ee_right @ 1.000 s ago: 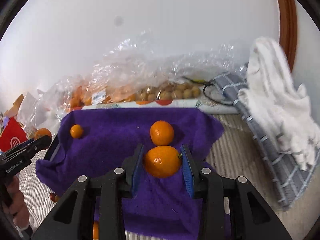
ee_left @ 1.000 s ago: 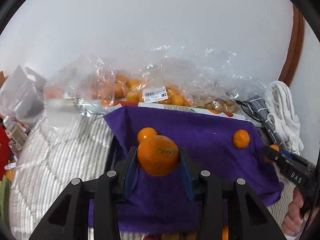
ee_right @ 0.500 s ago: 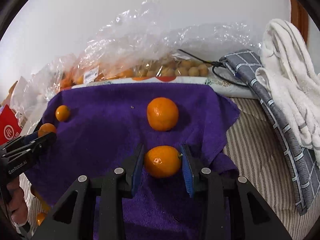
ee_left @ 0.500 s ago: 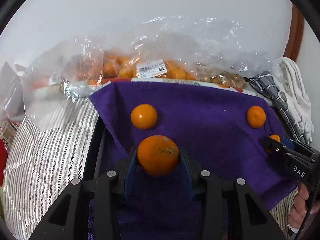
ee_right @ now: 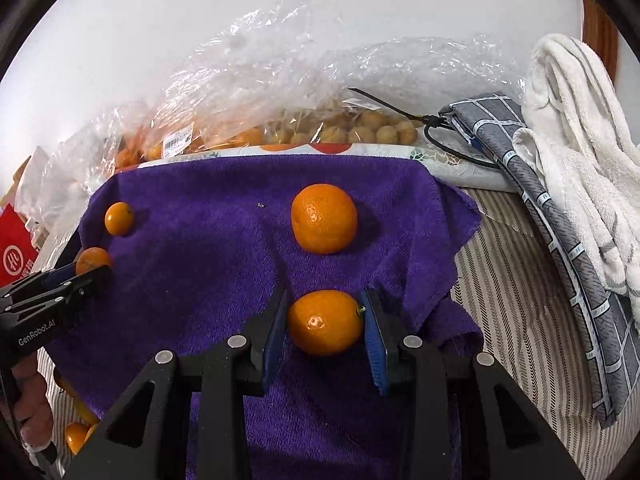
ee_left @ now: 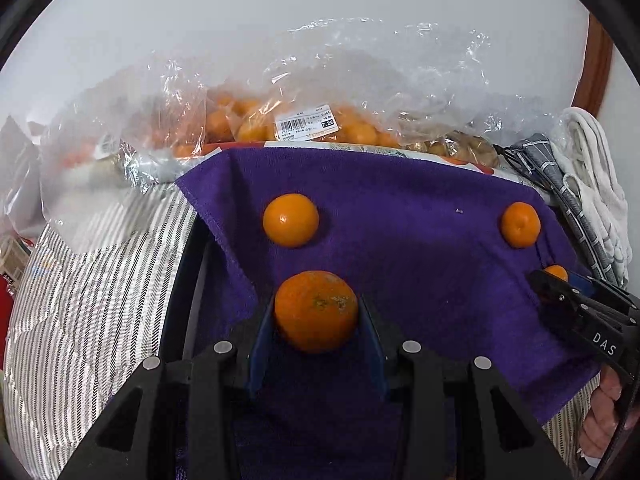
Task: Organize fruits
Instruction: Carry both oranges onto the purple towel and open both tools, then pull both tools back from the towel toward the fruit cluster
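Each claw is closed on a mandarin: left claw (ee_left: 316,312), right claw (ee_right: 325,322). Both fruits are held low over the purple towel (ee_left: 420,248), toward its near edge. Each is to be lowered until seated, in line with the mandarins already placed (ee_right: 323,218), before release.

I have both grippers tilted downward side by side, the left gripper (ee_left: 316,312) clamped on an orange (ee_left: 316,310) and the right gripper (ee_right: 325,322) clamped on a smaller orange (ee_right: 325,322), a bare hand (ee_left: 604,420) wrapped round the right one's handle.
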`<action>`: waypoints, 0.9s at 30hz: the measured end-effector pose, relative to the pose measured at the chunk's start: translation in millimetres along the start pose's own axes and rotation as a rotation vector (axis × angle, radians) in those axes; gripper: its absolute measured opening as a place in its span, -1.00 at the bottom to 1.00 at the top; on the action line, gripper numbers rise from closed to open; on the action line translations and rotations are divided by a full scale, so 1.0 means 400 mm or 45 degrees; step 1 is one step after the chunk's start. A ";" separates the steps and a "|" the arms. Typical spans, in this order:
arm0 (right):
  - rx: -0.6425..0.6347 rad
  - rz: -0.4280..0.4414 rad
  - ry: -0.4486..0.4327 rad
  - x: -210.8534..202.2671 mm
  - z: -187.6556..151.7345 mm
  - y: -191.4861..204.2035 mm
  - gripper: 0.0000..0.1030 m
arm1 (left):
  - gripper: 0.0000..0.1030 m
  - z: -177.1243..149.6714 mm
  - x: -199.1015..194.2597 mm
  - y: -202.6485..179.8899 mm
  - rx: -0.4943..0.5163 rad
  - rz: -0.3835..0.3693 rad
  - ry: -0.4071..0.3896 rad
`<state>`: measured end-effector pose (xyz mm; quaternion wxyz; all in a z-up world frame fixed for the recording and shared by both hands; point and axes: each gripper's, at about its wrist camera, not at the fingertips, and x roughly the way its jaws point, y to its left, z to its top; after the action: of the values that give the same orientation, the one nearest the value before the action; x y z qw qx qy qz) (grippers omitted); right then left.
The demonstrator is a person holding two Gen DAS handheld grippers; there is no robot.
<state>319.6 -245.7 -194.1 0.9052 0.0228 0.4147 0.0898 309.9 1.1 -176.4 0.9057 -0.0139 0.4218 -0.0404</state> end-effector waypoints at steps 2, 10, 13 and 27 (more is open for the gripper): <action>0.000 -0.005 0.007 -0.001 0.001 0.000 -0.24 | -0.23 0.000 0.000 0.001 -0.002 -0.013 0.000; 0.033 -0.011 -0.059 -0.052 0.009 -0.007 0.23 | 0.02 0.008 -0.053 -0.007 0.011 -0.055 -0.085; 0.045 0.021 -0.127 -0.102 0.018 0.000 0.39 | 0.03 0.021 -0.087 -0.019 0.017 -0.050 -0.124; 0.020 0.025 -0.132 -0.270 -0.054 0.065 0.55 | 0.06 -0.092 -0.282 0.010 0.038 -0.053 -0.210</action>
<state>230.4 -240.6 -124.6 0.9244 0.0384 0.3678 0.0940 209.6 14.8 -114.3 0.9364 -0.0122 0.3448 -0.0642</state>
